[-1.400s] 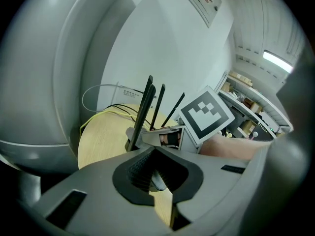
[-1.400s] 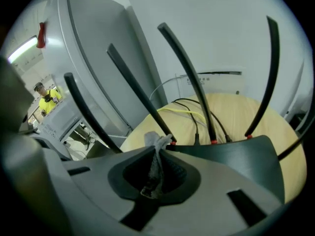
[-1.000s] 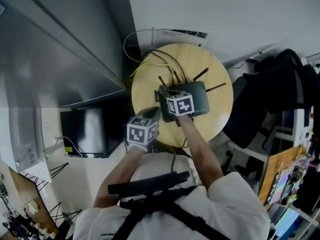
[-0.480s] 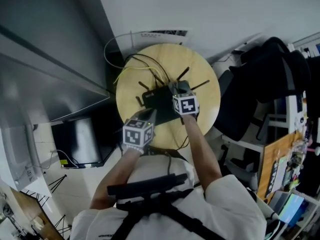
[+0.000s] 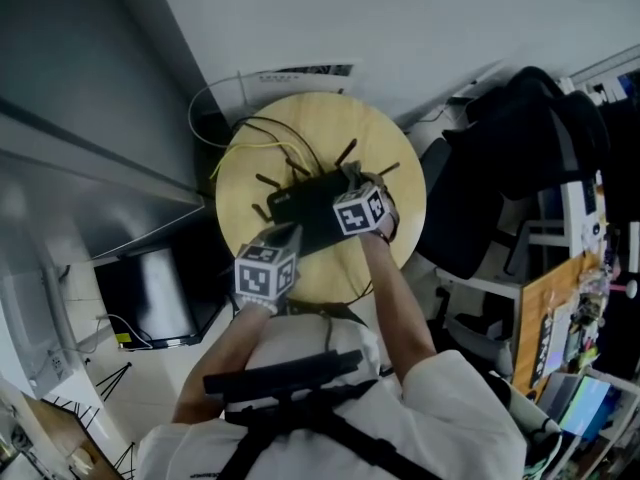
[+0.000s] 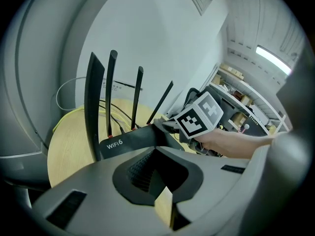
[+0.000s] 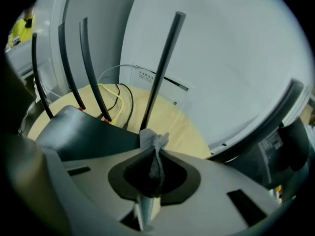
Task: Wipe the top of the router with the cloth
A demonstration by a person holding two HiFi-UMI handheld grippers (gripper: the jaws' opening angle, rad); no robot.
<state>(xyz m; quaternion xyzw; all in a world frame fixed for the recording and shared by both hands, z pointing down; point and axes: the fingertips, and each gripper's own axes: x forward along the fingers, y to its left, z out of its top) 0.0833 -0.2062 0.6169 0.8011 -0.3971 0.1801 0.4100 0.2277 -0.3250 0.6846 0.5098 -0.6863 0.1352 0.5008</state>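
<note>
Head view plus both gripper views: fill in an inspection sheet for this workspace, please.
Surface: round wooden table, light top.
Job's things: black router with raised antennas, mid-table; grey cloth pinched in right claw.
Clutter: nothing seen.
Grippers: right claw shut on the cloth at the router's right end; left claw shut, empty, near the router's front edge.
Cables: yellow cable and black cables behind the router; white loop off the table's far edge.
Surroundings: white wall; black chair right; dark screen left.
</note>
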